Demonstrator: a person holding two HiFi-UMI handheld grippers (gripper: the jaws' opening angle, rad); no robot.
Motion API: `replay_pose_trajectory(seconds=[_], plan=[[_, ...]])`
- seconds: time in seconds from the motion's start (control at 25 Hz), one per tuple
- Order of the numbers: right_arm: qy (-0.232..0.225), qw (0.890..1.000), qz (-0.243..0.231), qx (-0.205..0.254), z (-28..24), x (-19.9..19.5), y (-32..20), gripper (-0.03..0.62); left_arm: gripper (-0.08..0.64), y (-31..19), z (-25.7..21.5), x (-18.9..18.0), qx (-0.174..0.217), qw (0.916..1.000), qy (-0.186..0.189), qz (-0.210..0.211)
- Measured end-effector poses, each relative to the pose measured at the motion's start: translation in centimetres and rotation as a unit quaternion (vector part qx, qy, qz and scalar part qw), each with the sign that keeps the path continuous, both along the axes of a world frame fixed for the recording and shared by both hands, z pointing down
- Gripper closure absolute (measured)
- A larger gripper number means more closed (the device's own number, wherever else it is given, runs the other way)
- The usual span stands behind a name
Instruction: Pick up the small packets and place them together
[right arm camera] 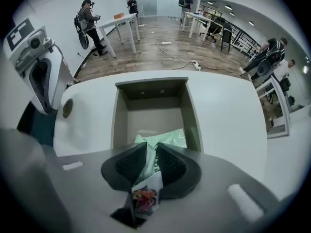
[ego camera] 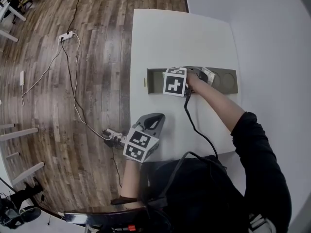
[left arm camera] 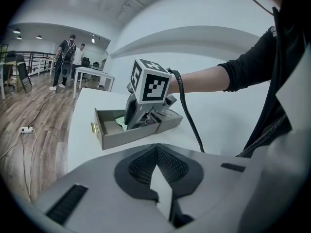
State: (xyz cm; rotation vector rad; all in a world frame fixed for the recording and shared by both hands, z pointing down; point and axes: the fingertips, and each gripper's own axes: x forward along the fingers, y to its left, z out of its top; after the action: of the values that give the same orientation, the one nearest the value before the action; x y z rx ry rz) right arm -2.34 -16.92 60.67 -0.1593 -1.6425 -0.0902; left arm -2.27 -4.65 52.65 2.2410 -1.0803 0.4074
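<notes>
A pale green small packet (right arm camera: 164, 139) with bright print at its near end lies in the open grey drawer (right arm camera: 150, 88), and my right gripper (right arm camera: 146, 152) is shut on it, pads pressing both its sides. In the head view that gripper (ego camera: 167, 83) sits over the drawer (ego camera: 154, 81) on the white table (ego camera: 180, 33), its jaws hidden under the marker cube. The left gripper view shows the green packet (left arm camera: 120, 124) peeking from the drawer (left arm camera: 124, 141) beside the right gripper (left arm camera: 142, 116). My left gripper (ego camera: 156, 119) is shut and empty, held at the table's near left edge, apart from the drawer.
The drawer belongs to a grey box with a round recess (ego camera: 225, 81) at its right end. A power strip (ego camera: 66, 35) and cables (ego camera: 74, 89) lie on the wooden floor left of the table. Several people (right arm camera: 89, 21) and tables (right arm camera: 121, 25) stand far off.
</notes>
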Motion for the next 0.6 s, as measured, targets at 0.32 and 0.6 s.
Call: replay_pose_trajectory(seconds=[0.32,0.6], plan=[[-0.032,0.999,-0.004,-0.008,-0.8,-0.2,0.8,0.578,0.56,0.1,-0.1,-0.2,0.003,1.0,-0.004,0.0],[-0.157,0.987,0.036,-0.014,-5.4,-2.5,0.6,0.58,0.56,0.2,-0.1,0.2,0.001,0.9999,-0.011,0.0]])
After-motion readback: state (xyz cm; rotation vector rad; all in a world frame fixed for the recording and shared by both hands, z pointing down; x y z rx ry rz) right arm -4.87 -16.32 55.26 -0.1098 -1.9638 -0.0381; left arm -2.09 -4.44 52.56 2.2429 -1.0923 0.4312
